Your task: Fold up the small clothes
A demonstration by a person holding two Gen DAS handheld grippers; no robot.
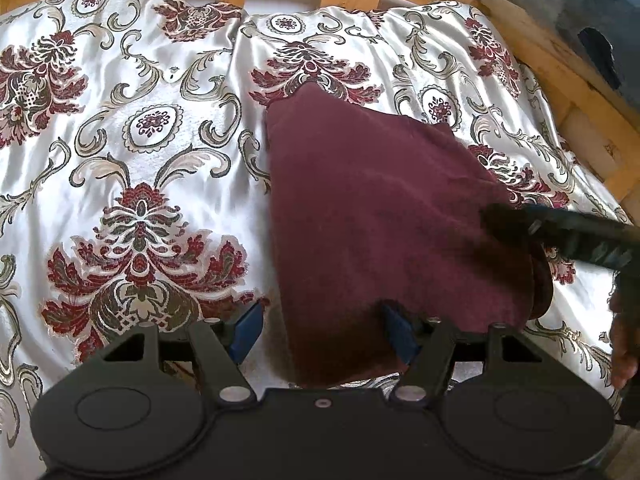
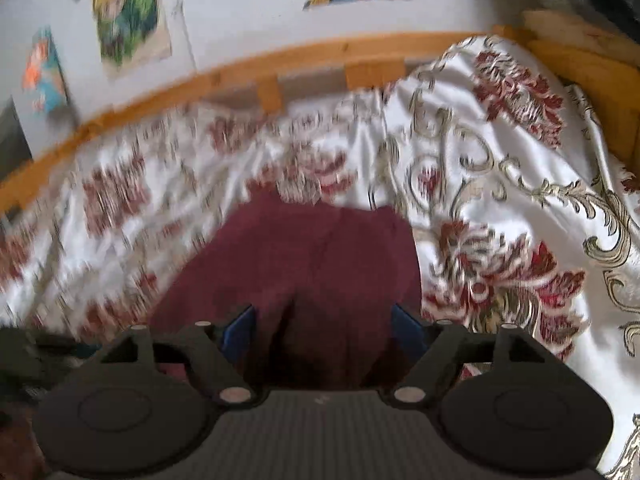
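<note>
A dark maroon cloth point(image 1: 372, 216) lies folded in layers on the patterned bedspread point(image 1: 132, 148). My left gripper point(image 1: 322, 332) is open at the cloth's near edge, its right blue pad over the fabric and its left pad over the bedspread. My right gripper point(image 1: 560, 236) reaches in from the right and rests against the cloth's right edge. In the blurred right wrist view the right gripper point(image 2: 322, 332) is open with the maroon cloth point(image 2: 304, 256) between and ahead of its blue pads.
A wooden bed frame point(image 1: 560, 60) with slats runs along the far and right sides. A grey-blue object point(image 1: 592, 8) sits beyond the right rail. Colourful pictures point(image 2: 128, 12) hang on the wall behind the bed.
</note>
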